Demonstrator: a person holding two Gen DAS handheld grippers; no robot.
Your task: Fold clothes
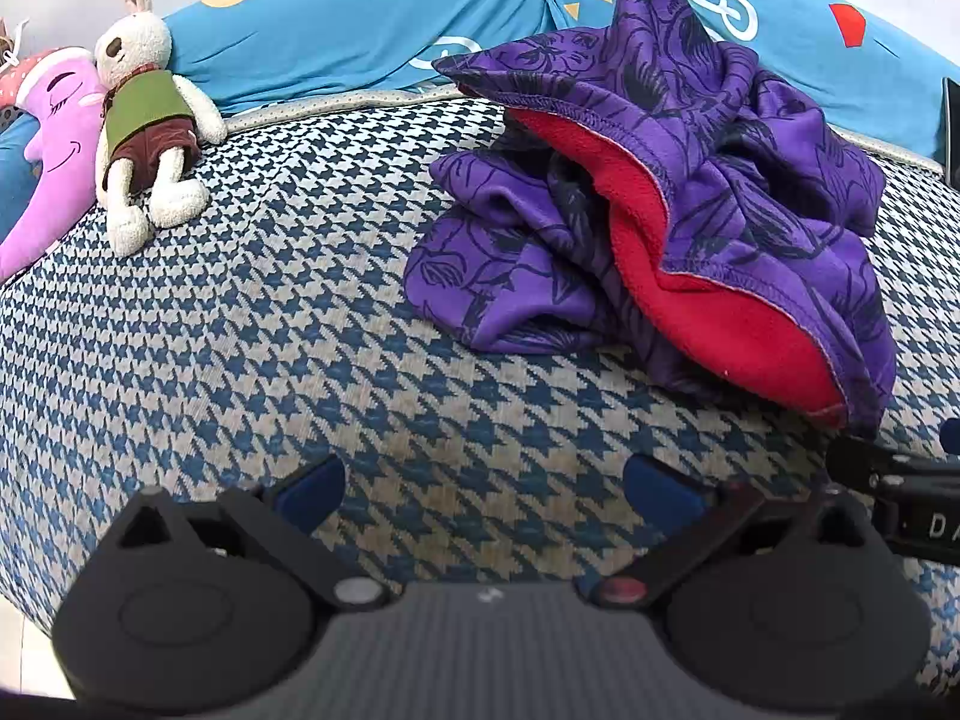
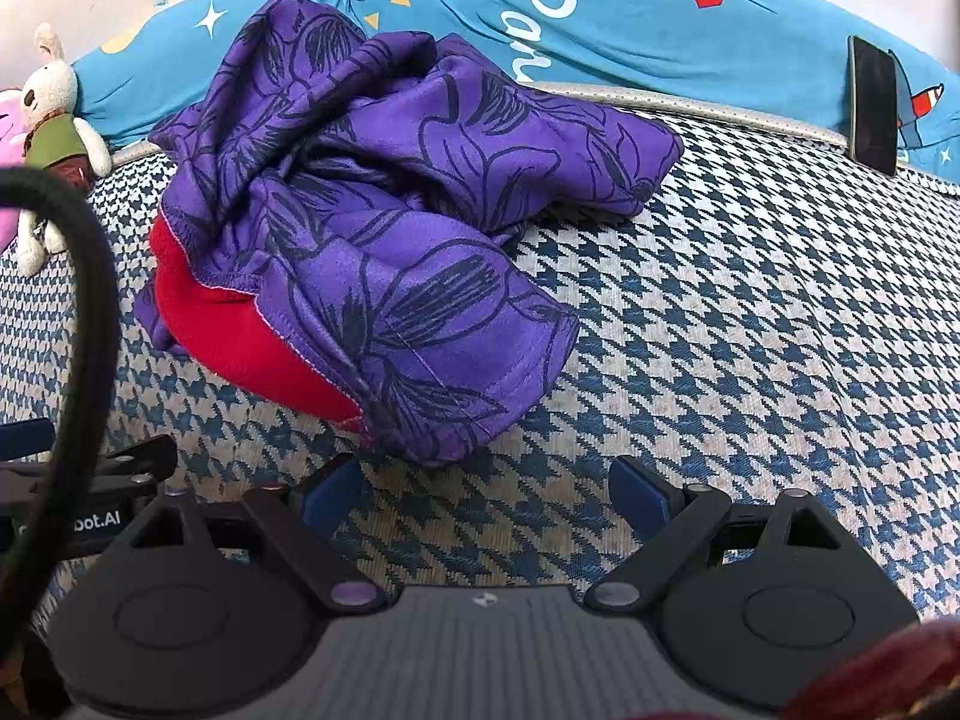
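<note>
Left wrist view cuts off the crumpled purple garment [image 1: 690, 204] at our right; it lies on the houndstooth bed [image 1: 270, 330]. Our left gripper [image 1: 483, 489] and right gripper [image 2: 483, 495] hover low before it, jaws apart, empty.

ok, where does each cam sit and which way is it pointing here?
Left wrist: on the left gripper, low over the houndstooth mattress, facing the purple garment ahead-right; its open blue fingertips show, right gripper's body at the right edge.
Right wrist: on the right gripper, facing the same garment ahead-left; open fingertips, a black cable and the left gripper at left.
Shared: garment, mattress, blue pillow, plush rabbit.
</note>
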